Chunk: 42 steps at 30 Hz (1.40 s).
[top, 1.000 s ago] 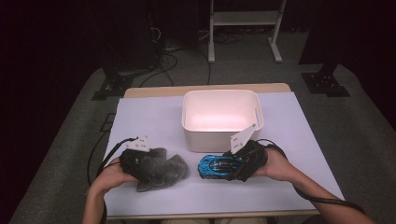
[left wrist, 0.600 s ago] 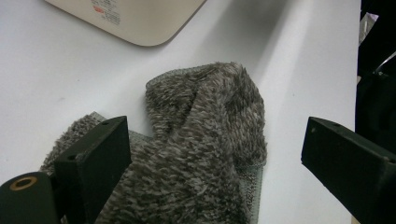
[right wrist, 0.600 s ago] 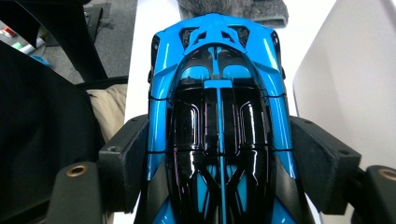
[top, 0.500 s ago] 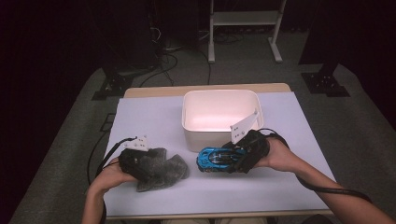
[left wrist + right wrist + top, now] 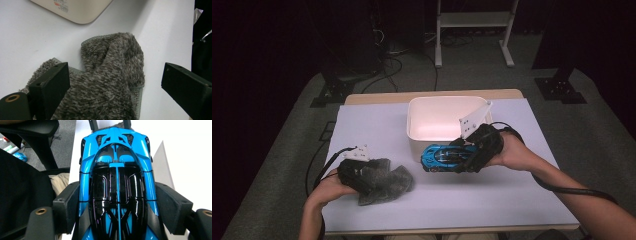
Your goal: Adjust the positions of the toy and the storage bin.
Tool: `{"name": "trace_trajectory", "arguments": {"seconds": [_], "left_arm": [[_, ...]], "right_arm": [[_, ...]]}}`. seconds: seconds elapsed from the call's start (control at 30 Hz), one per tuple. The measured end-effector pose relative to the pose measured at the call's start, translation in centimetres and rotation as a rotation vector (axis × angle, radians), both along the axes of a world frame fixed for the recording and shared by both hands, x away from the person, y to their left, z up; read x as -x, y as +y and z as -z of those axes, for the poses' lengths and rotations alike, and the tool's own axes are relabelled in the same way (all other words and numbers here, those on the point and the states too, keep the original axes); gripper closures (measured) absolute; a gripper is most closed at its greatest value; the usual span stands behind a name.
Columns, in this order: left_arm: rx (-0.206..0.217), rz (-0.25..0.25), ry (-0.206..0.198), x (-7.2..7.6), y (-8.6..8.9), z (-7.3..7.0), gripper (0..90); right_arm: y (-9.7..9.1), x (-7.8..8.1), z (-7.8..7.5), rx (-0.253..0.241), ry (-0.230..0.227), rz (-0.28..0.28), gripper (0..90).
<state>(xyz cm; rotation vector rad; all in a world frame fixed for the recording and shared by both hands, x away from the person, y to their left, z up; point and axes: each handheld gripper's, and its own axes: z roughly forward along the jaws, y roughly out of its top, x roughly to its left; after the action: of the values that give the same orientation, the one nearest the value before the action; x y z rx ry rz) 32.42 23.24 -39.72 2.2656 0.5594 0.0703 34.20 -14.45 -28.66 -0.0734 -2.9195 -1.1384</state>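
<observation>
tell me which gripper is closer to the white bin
Right. The right gripper holds the blue toy car just in front of the white bin; the left gripper sits over the grey cloth, farther off.

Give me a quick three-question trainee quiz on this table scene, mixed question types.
1. True or false: the right gripper is clamped on the blue toy car.
2. What lies between the left gripper's open jaws? A) grey fuzzy cloth B) a sponge C) a cup
3. Which container stands behind the car?

Key:
1. True
2. A, the grey fuzzy cloth
3. The white bin
</observation>
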Motion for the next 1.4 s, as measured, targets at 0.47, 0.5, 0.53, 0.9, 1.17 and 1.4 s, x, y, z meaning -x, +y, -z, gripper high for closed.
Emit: {"name": "trace_trajectory", "arguments": {"seconds": [0.47,0.5,0.53,0.9,1.17,1.4], "left_arm": [[0.014,-0.01,0.002,-0.1,0.3,0.0,7.4],[0.014,-0.01,0.001,-0.1,0.3,0.0,7.4],[0.013,-0.009,0.0,-0.1,0.4,-0.1,7.3],[0.021,-0.019,0.003,-0.1,0.6,0.1,7.4],[0.023,-0.026,0.008,-0.2,0.8,0.2,7.3],[0.03,-0.031,0.01,-0.2,0.8,0.3,7.4]], "right_arm": [[0.7,-1.6,-3.6,0.024,-0.039,-0.01,25.4],[0.7,-1.7,-3.8,0.022,-0.04,-0.007,25.4],[0.7,-2.0,-4.0,0.024,-0.043,-0.005,25.4],[1.0,-4.6,-5.1,0.013,-0.04,0.005,25.4],[1.4,-6.7,-4.5,0.028,-0.037,0.013,25.4],[1.4,-8.4,-3.8,0.032,-0.024,0.025,25.3]]}}
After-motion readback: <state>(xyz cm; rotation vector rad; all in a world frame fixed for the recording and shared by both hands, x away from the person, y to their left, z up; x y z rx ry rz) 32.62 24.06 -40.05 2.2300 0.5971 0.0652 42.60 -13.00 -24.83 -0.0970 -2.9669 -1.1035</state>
